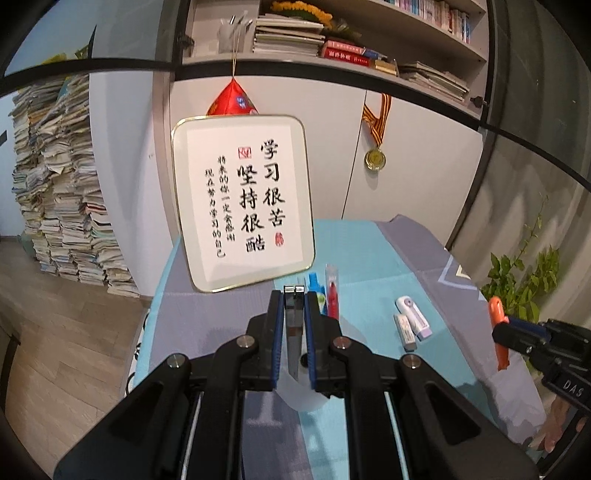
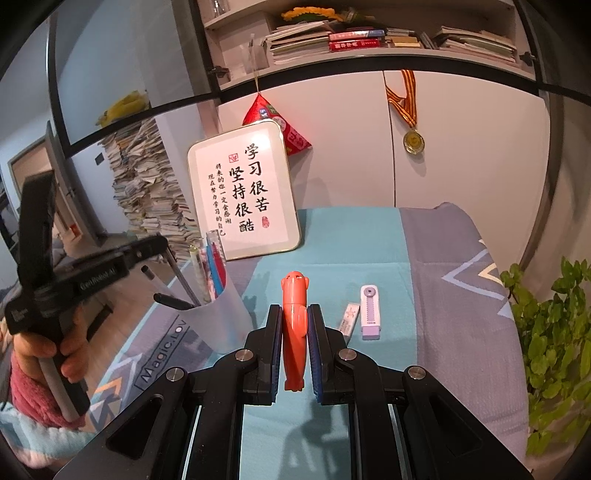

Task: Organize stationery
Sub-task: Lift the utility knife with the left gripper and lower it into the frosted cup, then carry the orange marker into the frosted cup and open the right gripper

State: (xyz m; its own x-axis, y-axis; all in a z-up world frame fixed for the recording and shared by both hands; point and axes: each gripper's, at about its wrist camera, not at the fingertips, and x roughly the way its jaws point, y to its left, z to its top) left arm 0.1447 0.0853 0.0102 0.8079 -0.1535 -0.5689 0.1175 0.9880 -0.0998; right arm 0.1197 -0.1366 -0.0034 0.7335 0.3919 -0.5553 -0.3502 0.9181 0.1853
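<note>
surface: cloth-covered table [image 2: 436, 258] | on it: pen cup [image 2: 225, 317], eraser [image 2: 349, 318], correction tape [image 2: 370, 312], framed sign [image 2: 243, 195]

White cabinets [image 1: 406, 166], bookshelf [image 1: 369, 33], wood floor [image 1: 66, 332], stacked papers [image 1: 62, 199]

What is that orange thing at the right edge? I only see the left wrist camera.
Observer: An orange pen, gripped upright in the right tool. Its rounded cap has dots like a little face.
Operator: Where's the cup? The left tool hides most of it.
Observer: The pale cup stands left of the right tool, with a clear ruler and coloured pens inside.
Operator: Is the grey pen in my tool inside it?
Observer: Its lower end looks just inside the cup's rim.
</note>
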